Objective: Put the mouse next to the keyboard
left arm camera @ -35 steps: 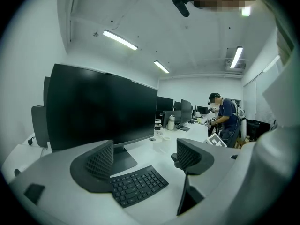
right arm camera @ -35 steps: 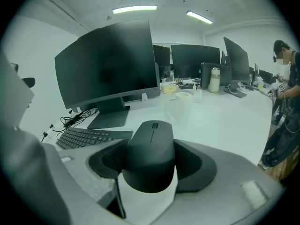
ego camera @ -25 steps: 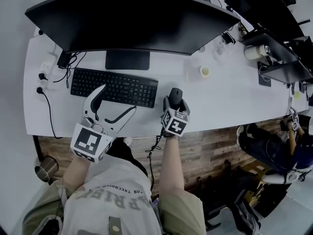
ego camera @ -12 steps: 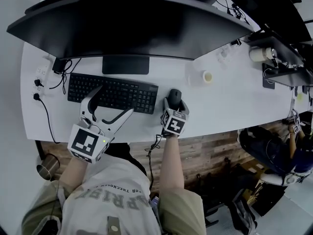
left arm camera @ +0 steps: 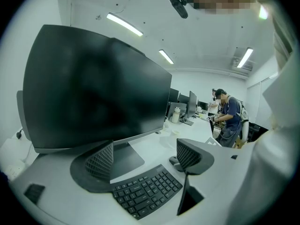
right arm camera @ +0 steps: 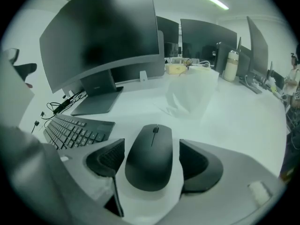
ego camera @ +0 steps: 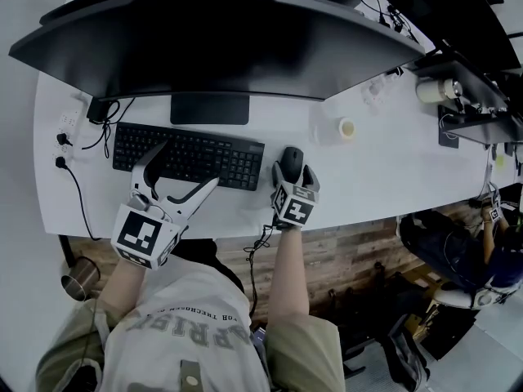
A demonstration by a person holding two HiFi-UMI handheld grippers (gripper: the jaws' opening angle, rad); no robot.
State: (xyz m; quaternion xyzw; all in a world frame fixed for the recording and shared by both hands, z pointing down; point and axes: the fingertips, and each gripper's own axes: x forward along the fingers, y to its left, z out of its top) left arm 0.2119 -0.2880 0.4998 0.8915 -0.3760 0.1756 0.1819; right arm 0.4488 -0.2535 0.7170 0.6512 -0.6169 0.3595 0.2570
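Observation:
A dark mouse [ego camera: 291, 156] lies flat on the white desk [ego camera: 368, 170], just right of the black keyboard [ego camera: 188, 155]. My right gripper [ego camera: 292, 168] straddles it from the near side. In the right gripper view the mouse [right arm camera: 150, 156] sits between the two pads with a thin gap on each side, and the jaws are opening. The keyboard [right arm camera: 70, 130] shows at that view's left. My left gripper [ego camera: 193, 163] hovers open over the keyboard's near edge, holding nothing. In the left gripper view the keyboard [left arm camera: 145, 191] lies below its spread fingers.
A wide curved monitor [ego camera: 221, 39] on a stand [ego camera: 201, 109] fills the back of the desk. A small roll [ego camera: 347, 126] sits right of the mouse. A power strip with cables [ego camera: 65, 133] lies at the left. A person [ego camera: 458, 251] sits at the far right.
The right jaws have spread a little off the mouse's sides, and the mouse stays put beside the keyboard. The left gripper has barely shifted.

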